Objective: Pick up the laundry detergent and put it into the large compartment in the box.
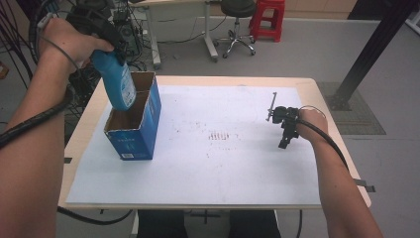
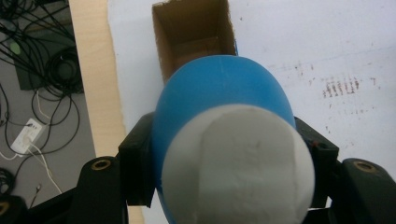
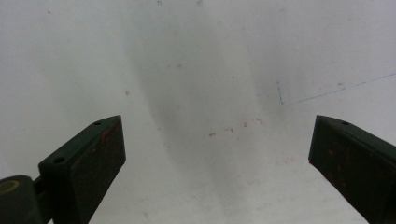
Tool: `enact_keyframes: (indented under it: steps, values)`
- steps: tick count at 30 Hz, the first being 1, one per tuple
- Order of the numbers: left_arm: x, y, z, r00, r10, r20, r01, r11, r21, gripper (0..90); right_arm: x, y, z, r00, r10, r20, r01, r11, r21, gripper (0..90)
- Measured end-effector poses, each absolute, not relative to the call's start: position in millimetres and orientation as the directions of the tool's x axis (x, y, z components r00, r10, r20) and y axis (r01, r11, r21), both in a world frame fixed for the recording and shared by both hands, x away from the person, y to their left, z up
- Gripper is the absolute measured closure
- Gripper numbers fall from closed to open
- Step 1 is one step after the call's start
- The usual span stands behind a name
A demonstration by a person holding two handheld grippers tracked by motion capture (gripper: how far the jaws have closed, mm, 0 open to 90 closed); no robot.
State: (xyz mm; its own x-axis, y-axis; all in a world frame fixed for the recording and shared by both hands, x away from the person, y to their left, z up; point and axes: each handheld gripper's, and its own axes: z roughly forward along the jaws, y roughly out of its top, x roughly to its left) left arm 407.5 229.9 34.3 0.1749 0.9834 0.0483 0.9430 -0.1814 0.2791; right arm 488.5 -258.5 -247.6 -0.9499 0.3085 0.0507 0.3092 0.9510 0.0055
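Note:
A blue bottle (image 1: 118, 82) with a white cap (image 2: 238, 163) hangs upright over an open blue cardboard box (image 1: 133, 134) at the table's left. Its base dips just inside the box's top. My left gripper (image 1: 106, 49) is shut on the bottle's upper part, one jaw on each side. In the left gripper view the bottle (image 2: 219, 93) hides most of the brown inside of the box (image 2: 191, 37). My right gripper (image 1: 285, 141) rests low over the white sheet at the right, and stands open (image 3: 217, 149) with nothing between its jaws.
A white sheet (image 1: 223, 163) covers most of the wooden table (image 1: 327, 99). Cables (image 2: 42, 84) lie on the floor past the left edge. An office stool (image 1: 237, 25), a red stool (image 1: 269, 17) and a black post (image 1: 371, 49) stand beyond the table.

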Motion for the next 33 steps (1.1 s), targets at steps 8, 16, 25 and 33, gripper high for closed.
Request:
enact_keyframes:
  steps: [8, 16, 25, 33]
  values:
    - [415.4, 230.5, 12.8, 0.181, 0.983, 0.043, 0.949, -0.186, 0.254, 37.5, 488.2, -258.4, -248.2, -0.949, 0.310, 0.050, 0.311, 0.951, 0.008, 3.5]
    - [421.6, 231.7, -6.9, 0.177, 0.983, 0.036, 0.955, -0.181, 0.237, 37.5, 488.3, -258.7, -248.9, -0.952, 0.303, 0.050, 0.304, 0.953, 0.009, 3.5]
    - [426.4, 229.4, -28.8, 0.174, 0.984, 0.044, 0.960, -0.180, 0.215, 37.4, 487.3, -259.7, -249.5, -0.949, 0.312, 0.050, 0.312, 0.950, 0.007, 3.6]
    - [431.9, 230.6, -50.5, 0.166, 0.986, 0.032, 0.967, -0.169, 0.193, 37.5, 486.7, -257.4, -249.2, -0.953, 0.300, 0.043, 0.300, 0.954, -0.001, 3.6]
